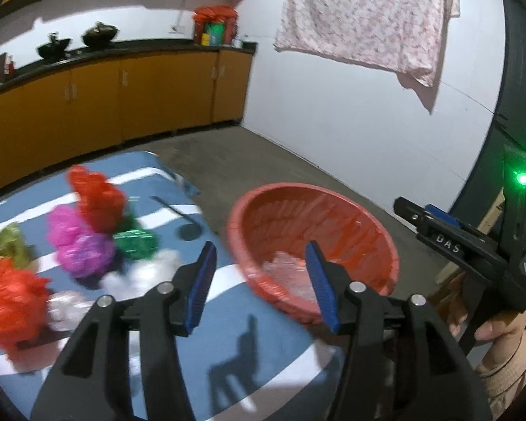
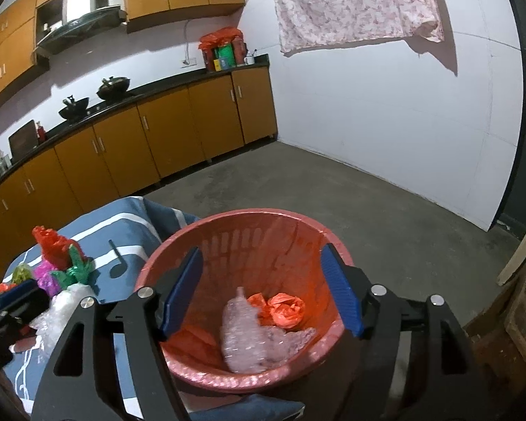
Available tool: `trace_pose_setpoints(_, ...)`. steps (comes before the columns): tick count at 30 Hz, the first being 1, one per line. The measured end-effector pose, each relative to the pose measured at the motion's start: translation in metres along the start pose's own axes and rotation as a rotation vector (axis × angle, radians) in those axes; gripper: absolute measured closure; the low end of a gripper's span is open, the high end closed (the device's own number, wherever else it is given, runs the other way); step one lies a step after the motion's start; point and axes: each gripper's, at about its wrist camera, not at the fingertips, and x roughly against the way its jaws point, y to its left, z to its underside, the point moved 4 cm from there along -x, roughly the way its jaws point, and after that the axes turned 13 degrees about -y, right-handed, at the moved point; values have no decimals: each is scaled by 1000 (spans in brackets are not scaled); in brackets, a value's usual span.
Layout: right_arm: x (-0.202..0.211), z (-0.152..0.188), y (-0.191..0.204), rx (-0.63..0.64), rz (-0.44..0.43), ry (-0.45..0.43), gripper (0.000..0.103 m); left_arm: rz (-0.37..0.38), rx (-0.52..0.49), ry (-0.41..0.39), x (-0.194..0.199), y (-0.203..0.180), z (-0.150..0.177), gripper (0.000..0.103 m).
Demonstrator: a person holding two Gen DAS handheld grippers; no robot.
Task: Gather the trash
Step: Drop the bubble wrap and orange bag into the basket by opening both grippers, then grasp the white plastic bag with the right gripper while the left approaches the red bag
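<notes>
A red plastic basket [image 2: 200,231] stands beside a blue striped cloth-covered table [image 1: 207,343]. In it lie a clear crumpled plastic wad [image 2: 256,336] and an orange bag [image 2: 280,308]. My right gripper [image 2: 263,251] hangs open over the basket, nothing between its blue pads. My left gripper [image 1: 261,249] is open and empty, over the table edge next to the basket [image 1: 350,217]. On the table lie crumpled wrappers: red [image 1: 98,200], magenta [image 1: 77,242], green [image 1: 135,242], clear [image 1: 136,273] and orange-red [image 1: 10,301]. A hand [image 1: 501,333] holds the right gripper [image 1: 438,224] at the right.
Orange kitchen cabinets [image 2: 164,133] with a dark counter and woks run along the back wall. A floral cloth [image 2: 350,3] hangs on the white wall. Grey concrete floor [image 2: 368,203] lies beyond the basket. Wooden boards [image 2: 515,301] stand at the right.
</notes>
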Motion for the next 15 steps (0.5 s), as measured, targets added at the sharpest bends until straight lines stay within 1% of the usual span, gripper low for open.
trace_pose_setpoints(3, 5, 4, 13, 3, -28, 3, 31, -69, -2, -30, 25, 22, 0, 43)
trace_pose_setpoints(4, 7, 5, 19, 3, -37, 0, 26, -94, -3, -39, 33, 30, 1, 41)
trace_pose_setpoints(5, 9, 5, 24, 4, -42, -6, 22, -137, -4, -54, 47, 43, 4, 39)
trace_pose_setpoints(6, 11, 6, 27, 7, -46, -10, 21, -167, -3, -62, 56, 52, 6, 38)
trace_pose_setpoints(7, 12, 8, 35, 14, -58, -10, 21, -192, -2, -69, 64, 60, 8, 36)
trace_pose_setpoints(8, 13, 9, 40, 21, -64, -9, 21, -232, 3, -75, 76, 73, 13, 33)
trace_pose_setpoints(12, 16, 21, 71, 75, -107, -1, 20, -378, 34, -78, 112, 119, 28, 29)
trace_pose_setpoints(15, 18, 28, 91, 101, -127, 0, 20, -467, 73, -75, 133, 151, 38, 26)
